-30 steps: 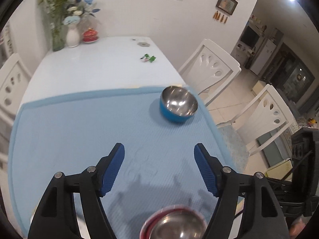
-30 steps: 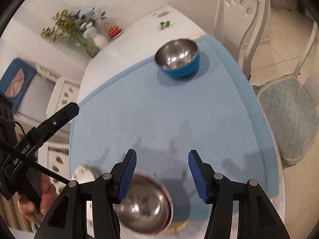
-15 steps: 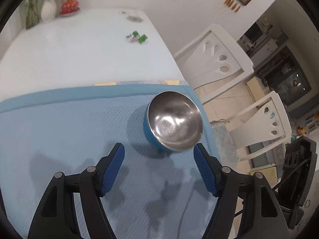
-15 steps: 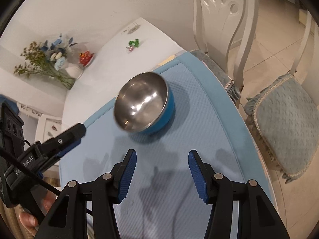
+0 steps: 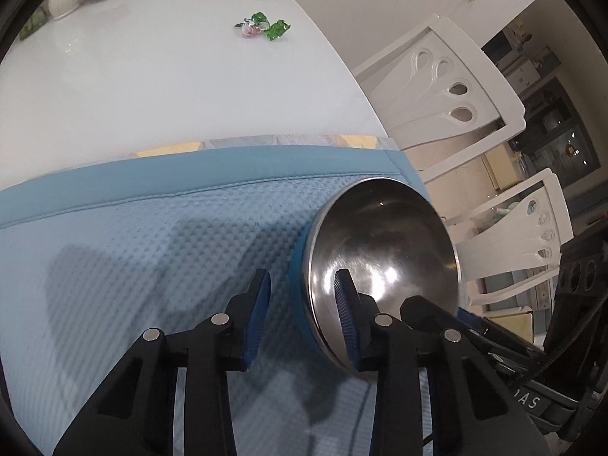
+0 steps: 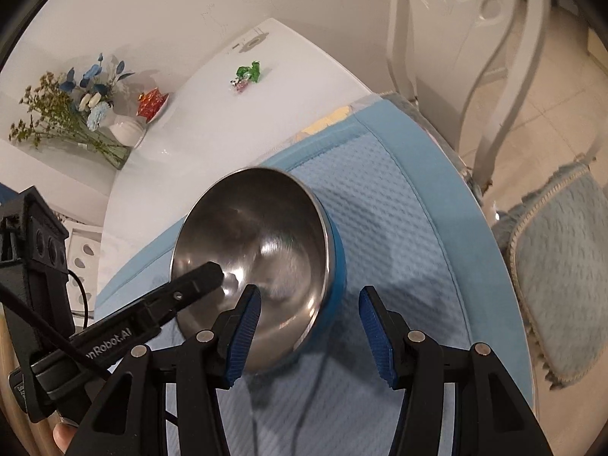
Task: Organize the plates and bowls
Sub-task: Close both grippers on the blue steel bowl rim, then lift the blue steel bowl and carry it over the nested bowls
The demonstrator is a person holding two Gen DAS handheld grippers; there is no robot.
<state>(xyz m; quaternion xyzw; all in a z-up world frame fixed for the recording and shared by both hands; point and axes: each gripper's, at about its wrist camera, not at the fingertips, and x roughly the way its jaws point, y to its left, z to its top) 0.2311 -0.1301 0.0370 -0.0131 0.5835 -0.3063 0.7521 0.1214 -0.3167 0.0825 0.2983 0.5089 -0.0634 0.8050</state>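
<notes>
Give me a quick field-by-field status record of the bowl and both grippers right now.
bowl: steel inside, blue outside, on the blue mat, near the mat's far right corner
left gripper: straddles the bowl's rim, one finger inside the bowl, one outside; not visibly clamped yet
right gripper: open, wide apart, at the bowl's near side, one finger in front of the rim
bowl contents: none visible
table beyond mat: white, with green candy wrappers, a flower vase and a red lidded dish
</notes>
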